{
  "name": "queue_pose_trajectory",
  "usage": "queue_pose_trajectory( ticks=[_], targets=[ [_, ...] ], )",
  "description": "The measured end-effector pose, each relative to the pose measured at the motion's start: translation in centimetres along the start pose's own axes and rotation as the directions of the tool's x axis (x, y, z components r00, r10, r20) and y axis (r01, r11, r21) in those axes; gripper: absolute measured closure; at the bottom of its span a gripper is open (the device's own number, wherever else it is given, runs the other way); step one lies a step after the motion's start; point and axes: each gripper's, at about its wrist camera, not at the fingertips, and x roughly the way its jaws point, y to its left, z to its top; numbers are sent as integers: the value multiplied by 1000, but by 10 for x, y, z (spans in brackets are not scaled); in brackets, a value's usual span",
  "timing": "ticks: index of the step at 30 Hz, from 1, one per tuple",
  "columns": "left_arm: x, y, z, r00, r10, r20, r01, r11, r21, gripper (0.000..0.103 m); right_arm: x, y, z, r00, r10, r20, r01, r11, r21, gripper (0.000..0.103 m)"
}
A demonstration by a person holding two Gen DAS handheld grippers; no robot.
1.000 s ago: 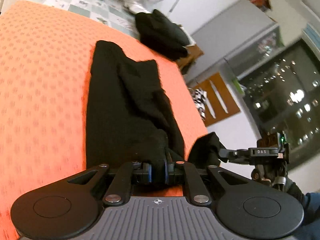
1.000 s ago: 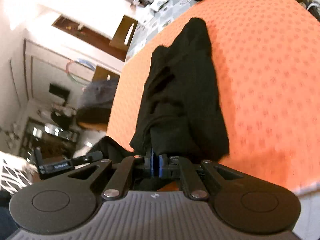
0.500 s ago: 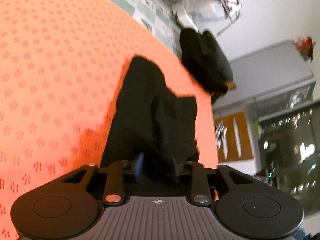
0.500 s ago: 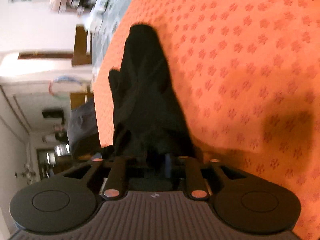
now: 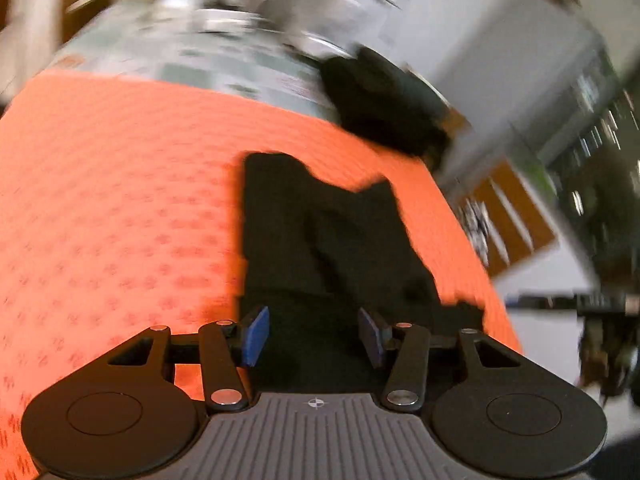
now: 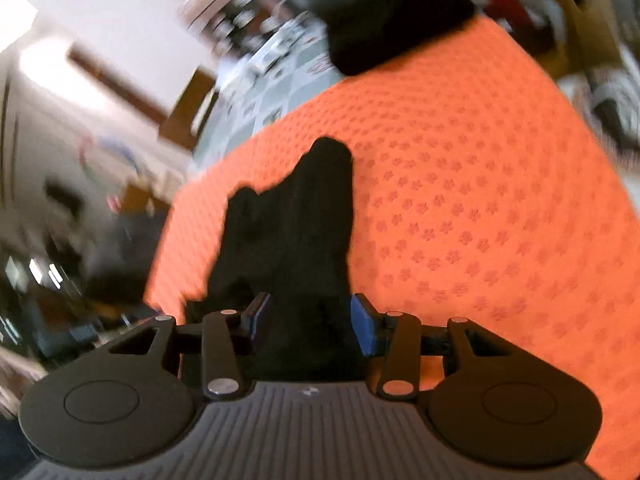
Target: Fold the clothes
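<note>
change: left gripper (image 5: 314,336) and right gripper (image 6: 306,322) unclamp, jaws opening, pads clear | black garment (image 5: 320,240) released onto orange cloth (image 5: 120,200) | fold laid

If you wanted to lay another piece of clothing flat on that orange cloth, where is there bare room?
The widest bare stretch of the orange cloth lies on the right gripper's side of the black garment, out to the cloth's edge. It is crowded at the far end, where a dark clothes pile and clutter sit on the checkered cover.

Left gripper (image 5: 314,336) and right gripper (image 6: 310,322) both tilt downward, their blue-padded fingers (image 5: 256,334) opening apart.
</note>
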Motion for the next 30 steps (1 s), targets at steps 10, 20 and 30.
queue_pose_trajectory(
  ticks=[10, 20, 30],
  targets=[
    [45, -88, 5, 978, -153, -144, 194, 919, 342, 47, -6, 21, -39, 994, -108, -26, 100, 974, -203, 53],
    [111, -143, -5, 963, -145, -225, 239, 848, 474, 79, -18, 12, -62, 990, -139, 31, 141, 982, -123, 52],
    [90, -115, 37, 996, -60, -65, 83, 899, 431, 94, -17, 15, -63, 992, -104, 73, 111, 988, -103, 47]
  ],
)
